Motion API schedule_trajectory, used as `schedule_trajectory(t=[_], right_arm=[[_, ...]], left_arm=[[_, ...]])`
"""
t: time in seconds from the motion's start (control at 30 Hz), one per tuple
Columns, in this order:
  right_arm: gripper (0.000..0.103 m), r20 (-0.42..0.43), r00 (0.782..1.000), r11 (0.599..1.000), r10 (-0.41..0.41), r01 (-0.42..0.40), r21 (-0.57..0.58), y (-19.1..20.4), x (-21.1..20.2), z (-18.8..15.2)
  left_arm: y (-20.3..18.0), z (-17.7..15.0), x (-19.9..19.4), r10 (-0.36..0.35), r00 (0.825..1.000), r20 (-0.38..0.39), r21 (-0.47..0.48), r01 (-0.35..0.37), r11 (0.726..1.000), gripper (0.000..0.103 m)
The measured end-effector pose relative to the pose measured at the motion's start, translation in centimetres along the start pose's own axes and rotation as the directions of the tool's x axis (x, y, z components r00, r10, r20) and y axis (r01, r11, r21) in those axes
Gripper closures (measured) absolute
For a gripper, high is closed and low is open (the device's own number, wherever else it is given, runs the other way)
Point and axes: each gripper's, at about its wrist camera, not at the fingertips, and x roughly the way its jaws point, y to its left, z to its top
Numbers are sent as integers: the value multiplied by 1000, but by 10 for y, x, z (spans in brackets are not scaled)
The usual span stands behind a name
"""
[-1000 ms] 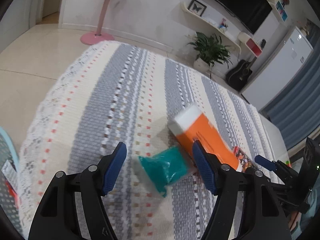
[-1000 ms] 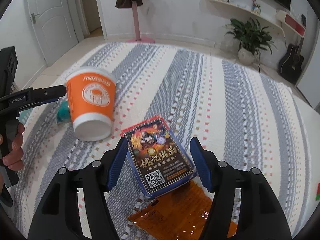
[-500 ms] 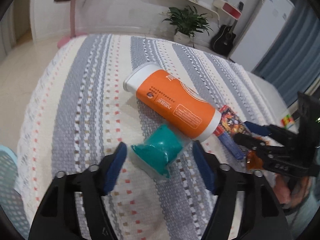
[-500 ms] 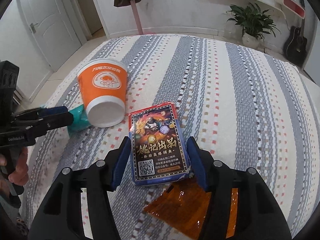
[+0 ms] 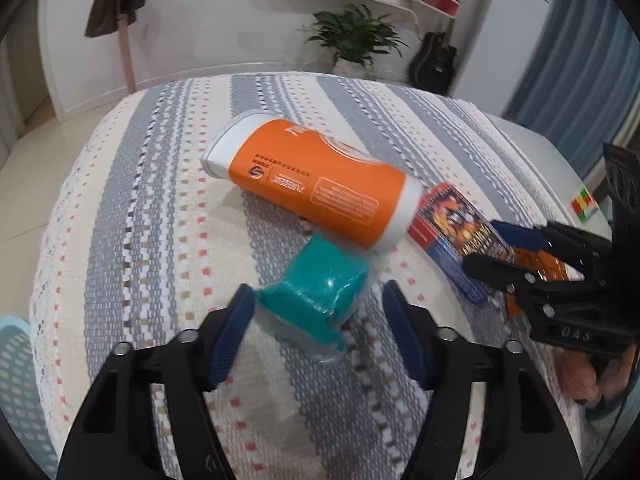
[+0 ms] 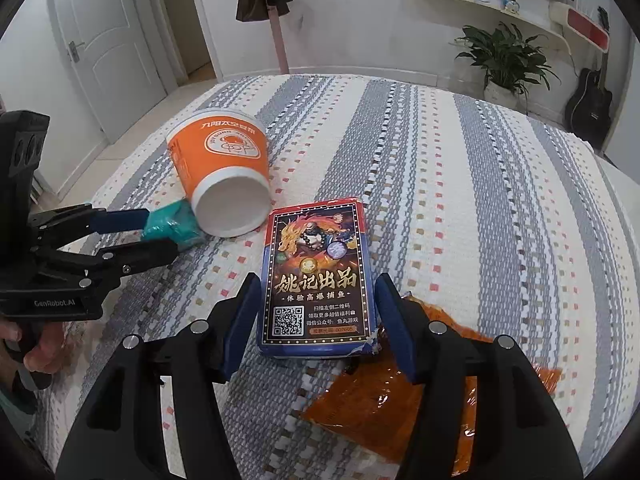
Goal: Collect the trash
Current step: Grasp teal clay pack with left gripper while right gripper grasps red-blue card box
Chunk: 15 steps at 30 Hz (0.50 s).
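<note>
My left gripper is spread wide around the teal wrapped packet; one blue pad sits just beside the packet's left side, and the other stands clear of its right side. The packet lies on the striped tablecloth toward the near left part of the surface, touching the mouth end of the orange paper cup, which lies on its side pointing toward the far left corner.

My right gripper is also parted, its fingers flanking the near end of the card box. I cannot tell whether the pads are touching the box's sides. The box lies flat near the near edge of the surface, just right of the cup's open mouth. An orange crinkled wrapper lies under and beyond the right finger, at the near edge, beside the box's near right corner.
</note>
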Motion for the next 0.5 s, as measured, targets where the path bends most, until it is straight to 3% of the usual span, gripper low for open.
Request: schedule_trajectory(t=[0.13,0.23,0.5], right_arm=[[46,7,1000,1000,-4,4,-1,0,1,-1],[46,17,1000,1000,-11,11,1,0,1,-2],[44,27,999,1000,-25,25,1,2,1,-3]], left_arm=[[-8,-1,-3,7,1000,-7,39,-7,999,44],[-14,-1,2,52,999,-3,50,-52,997,42],[-19,1,17,87,996,-1,35,-87,996,39]])
